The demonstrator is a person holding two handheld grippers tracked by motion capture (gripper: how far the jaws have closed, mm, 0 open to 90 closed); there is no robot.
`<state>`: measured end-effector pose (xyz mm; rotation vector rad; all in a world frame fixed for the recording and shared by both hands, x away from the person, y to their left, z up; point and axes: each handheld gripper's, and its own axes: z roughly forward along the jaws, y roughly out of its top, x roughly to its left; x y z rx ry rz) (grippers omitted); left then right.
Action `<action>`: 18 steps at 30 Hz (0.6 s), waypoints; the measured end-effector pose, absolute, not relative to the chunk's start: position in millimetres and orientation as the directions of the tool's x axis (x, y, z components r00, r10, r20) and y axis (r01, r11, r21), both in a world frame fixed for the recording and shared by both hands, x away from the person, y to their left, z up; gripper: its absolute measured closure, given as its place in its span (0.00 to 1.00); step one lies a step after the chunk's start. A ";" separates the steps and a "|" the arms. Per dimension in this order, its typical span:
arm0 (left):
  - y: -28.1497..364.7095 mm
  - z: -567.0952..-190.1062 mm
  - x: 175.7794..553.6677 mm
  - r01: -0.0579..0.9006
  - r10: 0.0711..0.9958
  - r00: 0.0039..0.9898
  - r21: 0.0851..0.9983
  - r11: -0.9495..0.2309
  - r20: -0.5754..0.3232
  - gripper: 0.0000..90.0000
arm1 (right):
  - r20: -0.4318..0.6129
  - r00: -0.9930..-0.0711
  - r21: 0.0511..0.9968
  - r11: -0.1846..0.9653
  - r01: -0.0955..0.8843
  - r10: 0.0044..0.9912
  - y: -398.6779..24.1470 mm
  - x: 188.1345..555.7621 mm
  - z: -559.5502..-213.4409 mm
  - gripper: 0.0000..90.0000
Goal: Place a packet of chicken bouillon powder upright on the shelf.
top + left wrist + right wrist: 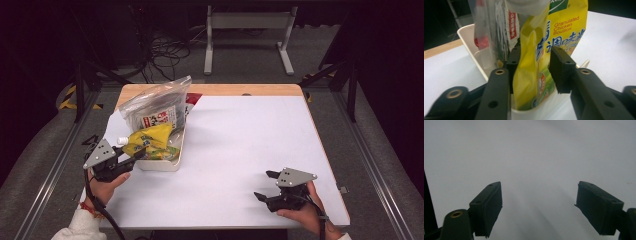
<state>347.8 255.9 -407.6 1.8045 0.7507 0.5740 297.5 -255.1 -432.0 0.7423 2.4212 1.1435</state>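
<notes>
We see a white table top (240,155) with a strip of bare wood along its far edge, standing on a grey floor in a dark room; loose cables (165,52) lie on the floor at about 11 o'clock and a pale metal frame (247,22) stands at 12 o'clock.

At 9 o'clock on the table sits a cream tray (172,162). In it stands a clear zip bag (155,102) with a red and white label whose writing we cannot read, and a yellow pouch (534,65) printed "Granulated Chicken Bouillon" above blue Chinese characters.

The left gripper (131,156), held in the left hand (102,187) at about 8 o'clock, points along the table into the near end of the tray. In the left gripper view its jaws stand either side of the pouch: one pad lies against the pouch and the other stands clear of it, so nothing is pinched.

At 4 o'clock the right hand (305,215) holds the right gripper (265,185) low over bare table, pointing towards 9 o'clock with its jaws spread wide and nothing between them.
</notes>
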 end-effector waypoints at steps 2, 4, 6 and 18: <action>256.4 -407.6 344.3 0.221 0.730 0.682 0.942 -0.253 0.036 0.64 | -0.100 -0.794 0.790 0.533 0.303 0.600 -255.3 297.8 -431.5 0.23; 256.8 -407.6 339.9 0.219 0.744 0.667 0.944 -0.247 0.040 0.60 | -0.102 -0.794 0.792 0.532 0.301 0.600 -255.3 297.8 -430.7 0.23; 256.2 -406.9 335.3 0.217 0.759 0.648 0.942 -0.257 0.058 0.53 | -0.107 -0.791 0.794 0.530 0.297 0.602 -255.3 298.1 -430.1 0.23; 259.0 -404.2 314.2 0.210 0.788 0.615 0.953 -0.217 0.045 0.35 | -0.109 -0.784 0.802 0.520 0.294 0.611 -256.6 300.2 -427.8 0.23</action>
